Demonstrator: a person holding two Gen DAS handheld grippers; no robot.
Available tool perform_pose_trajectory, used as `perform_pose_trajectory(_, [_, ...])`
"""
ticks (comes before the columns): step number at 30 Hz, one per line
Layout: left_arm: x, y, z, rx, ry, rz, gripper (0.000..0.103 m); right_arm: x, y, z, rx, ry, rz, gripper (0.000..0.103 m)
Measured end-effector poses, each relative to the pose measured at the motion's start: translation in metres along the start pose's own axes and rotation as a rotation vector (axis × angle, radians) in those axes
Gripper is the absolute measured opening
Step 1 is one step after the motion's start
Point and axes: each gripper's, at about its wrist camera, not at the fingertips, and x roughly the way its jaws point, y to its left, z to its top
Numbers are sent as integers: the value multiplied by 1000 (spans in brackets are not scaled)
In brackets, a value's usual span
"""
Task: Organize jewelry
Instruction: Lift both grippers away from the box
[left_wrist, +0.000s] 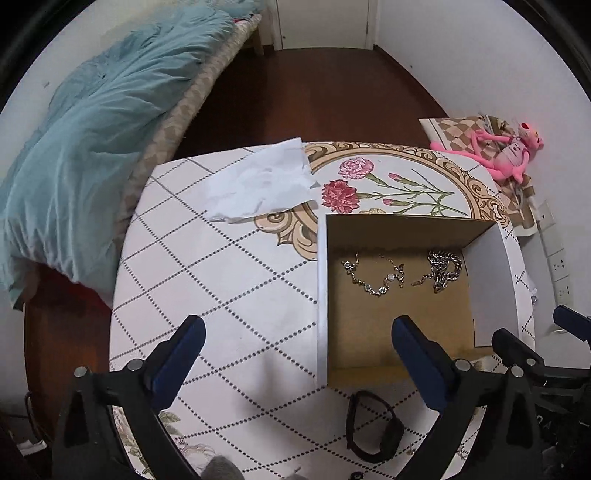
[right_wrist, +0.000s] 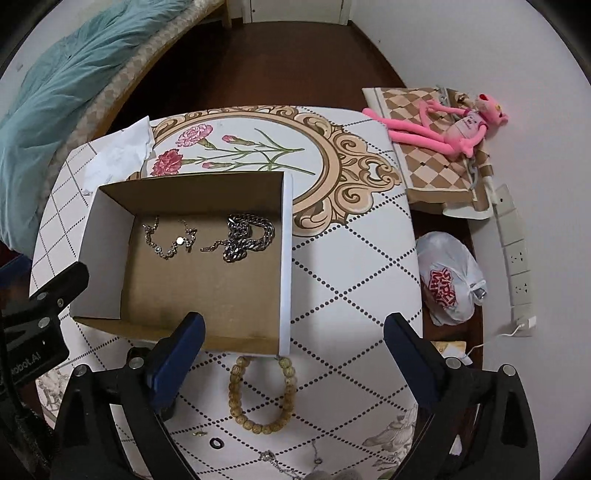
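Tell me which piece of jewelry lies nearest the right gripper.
The beige beaded bracelet, on the table just outside the box, between the right gripper's open fingers; both chains lie inside the box.

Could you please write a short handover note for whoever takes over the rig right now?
Left gripper: open, empty, above the table in front of the box.
Right gripper: open, empty, above the beaded bracelet.
Done: thin gold chain and chunky silver chain lie in the cardboard box.
Left: beaded bracelet on the table against the box's near edge; black band near the left gripper; a small black ring and further small pieces along the table's near edge, too blurred to identify.
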Motion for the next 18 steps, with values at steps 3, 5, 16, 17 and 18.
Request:
perform_pose_trajectory(3, [-13,3,-4,-12,-29,10,103,-8,0,-5,13,-15,11,99])
perform_pose_trajectory(5, [-25,6,-6,-24,-51,13,103,-18,0,-8,19,-35,15,99])
perform_pose_trajectory(16, [-105,13,-25,-49,-188,-1,103,-103,-1,-29,30,-189,16,99])
perform_pose_trajectory(17, [-113,13,-28,-49,-198,-3,103,-112,-2,-33,29,-205,15,99])
perform_pose_trajectory(18, [-118,14,-31,-48,-204,-1,103,-120,-2,-36,28,-220,16,99])
